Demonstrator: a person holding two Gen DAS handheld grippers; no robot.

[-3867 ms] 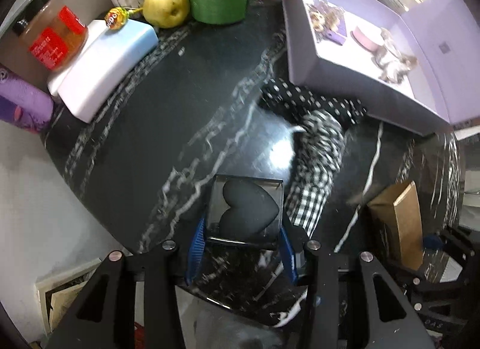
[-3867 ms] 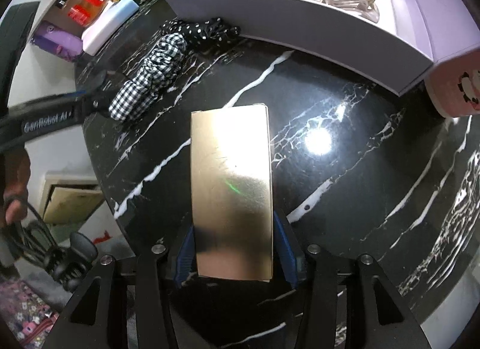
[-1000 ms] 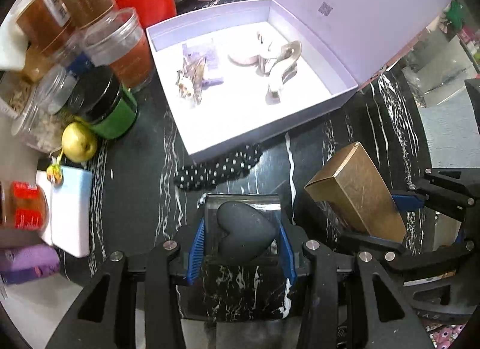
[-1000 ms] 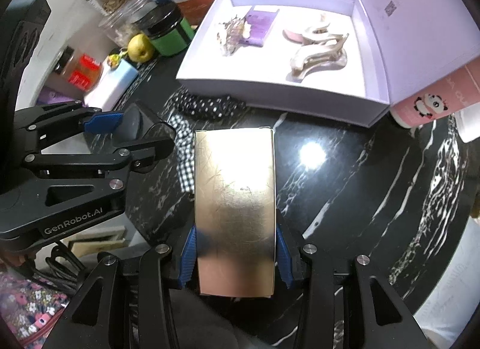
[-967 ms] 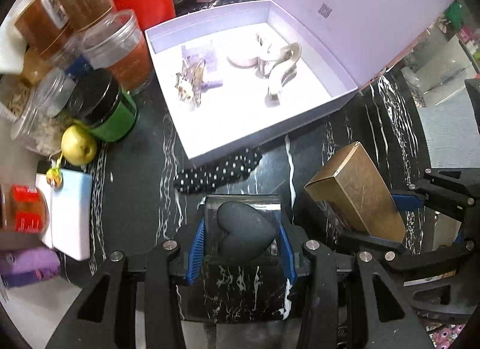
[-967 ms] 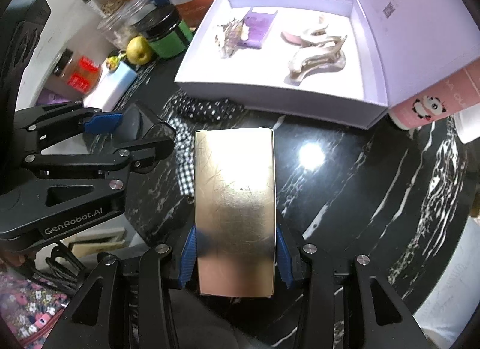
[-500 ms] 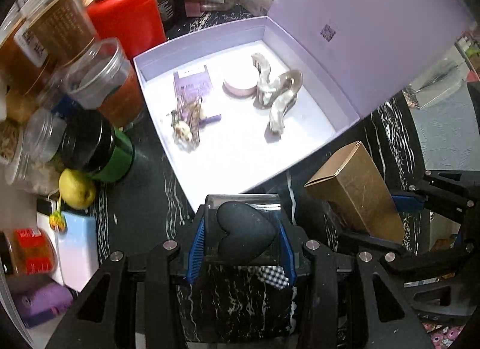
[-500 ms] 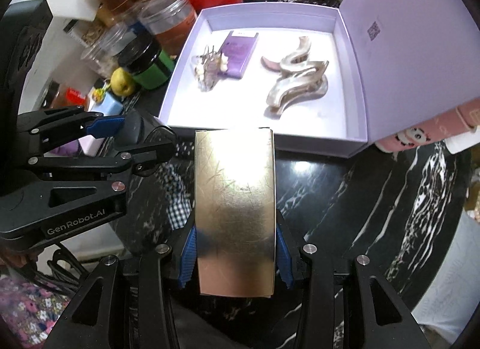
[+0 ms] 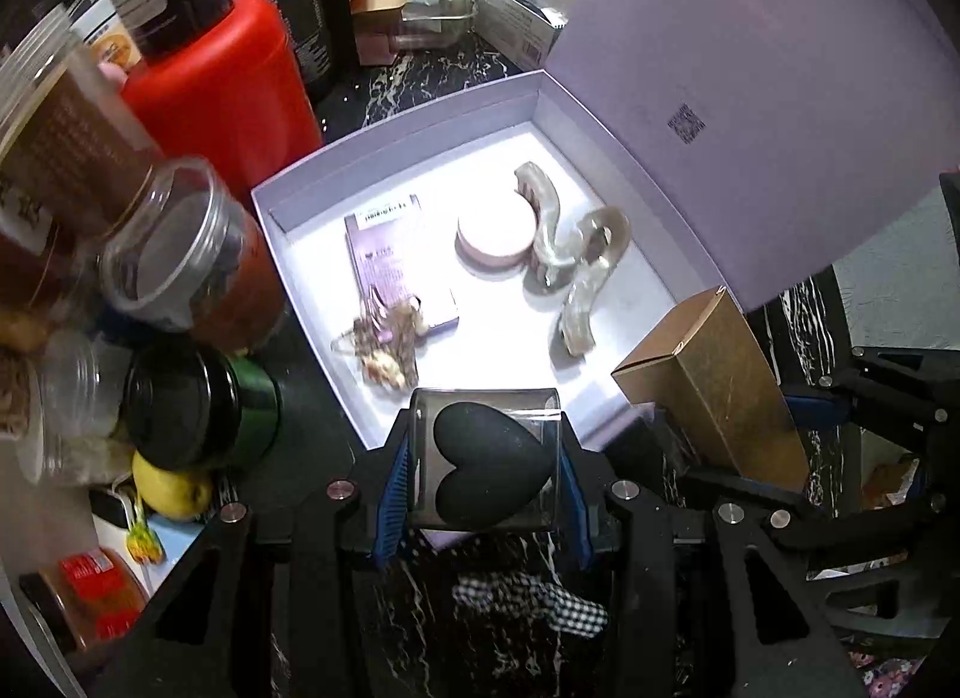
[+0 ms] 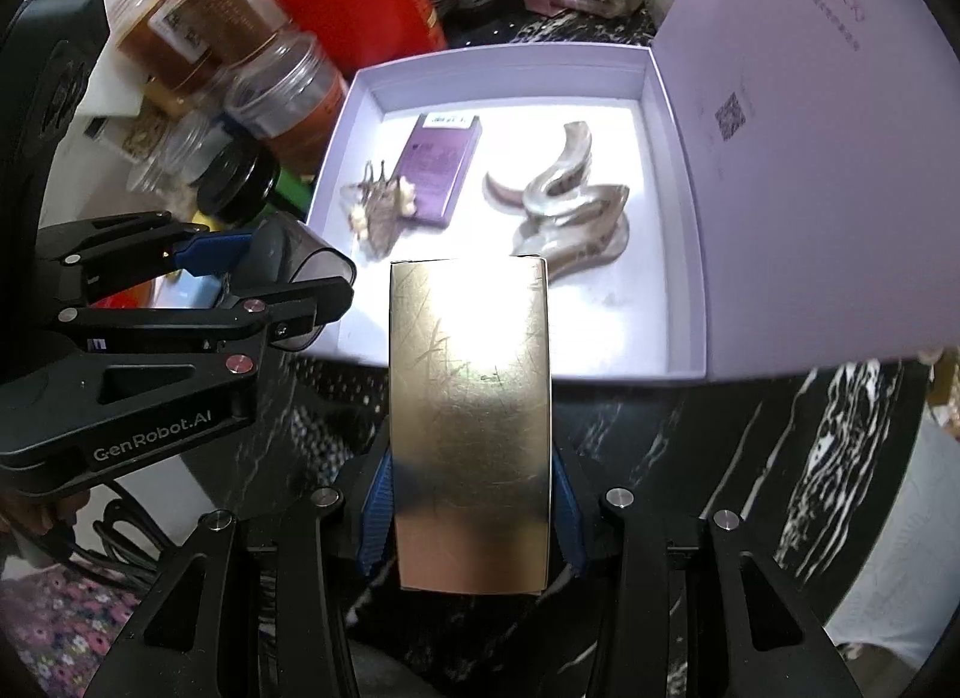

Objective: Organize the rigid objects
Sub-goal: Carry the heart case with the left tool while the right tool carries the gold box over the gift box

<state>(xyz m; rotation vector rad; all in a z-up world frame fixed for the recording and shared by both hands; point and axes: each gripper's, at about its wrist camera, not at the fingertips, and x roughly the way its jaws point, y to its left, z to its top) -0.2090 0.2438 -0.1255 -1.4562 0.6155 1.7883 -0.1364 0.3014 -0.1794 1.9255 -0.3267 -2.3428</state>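
The left gripper (image 9: 485,479) is clamping a clear case with a black heart-shaped sponge (image 9: 489,470) at the lavender box's (image 9: 420,122) near edge. The right gripper (image 10: 470,497) is squeezing a gold carton (image 10: 469,422), long axis pointing into the box. Only the right view is showing "GenRobot.AI" on the left gripper's side

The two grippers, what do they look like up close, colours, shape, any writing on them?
Both are matte black, angular plastic frames with triangular cut-outs and silver screw heads. The left gripper and the right gripper each have two fingers lined with ribbed blue pads. In the right wrist view, the left gripper's side carries white "GenRobot.AI" lettering, and black cables hang below it.
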